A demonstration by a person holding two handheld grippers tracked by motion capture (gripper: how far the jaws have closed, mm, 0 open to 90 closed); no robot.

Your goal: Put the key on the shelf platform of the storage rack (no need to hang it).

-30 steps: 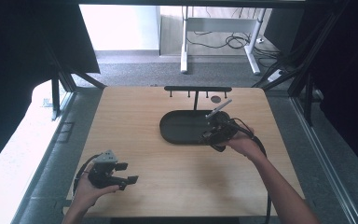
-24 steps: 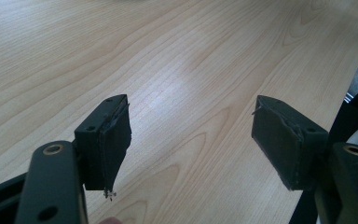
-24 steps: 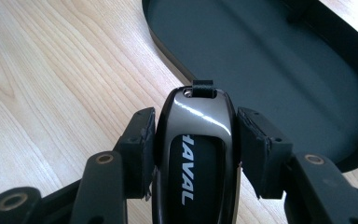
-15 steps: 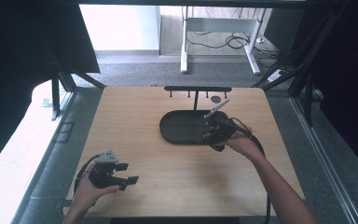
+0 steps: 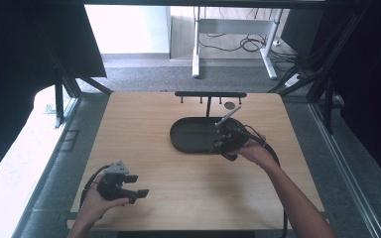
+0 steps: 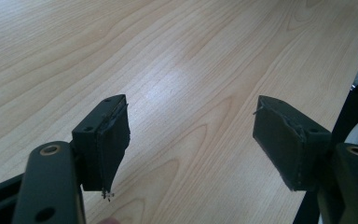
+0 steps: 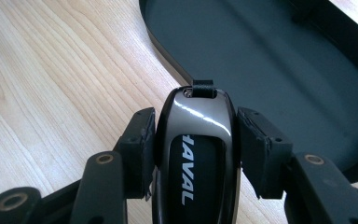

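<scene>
Gripping a dark car key fob (image 7: 196, 154), right gripper (image 5: 226, 140) fingers hold it at the black tray (image 5: 191, 135) rim, barely shifted from a second ago. Likely placing it next. Left gripper (image 5: 121, 184) idles open over the table (image 5: 178, 183).

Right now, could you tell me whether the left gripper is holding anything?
No, the left gripper stands open with only bare table between its jaws.

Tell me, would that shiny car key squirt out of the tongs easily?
Possibly: the car key has a glossy, rounded shell, so it looks slippery. It seems stiff, since the right tongs clamp its sides without denting it. It is probably light.
</scene>
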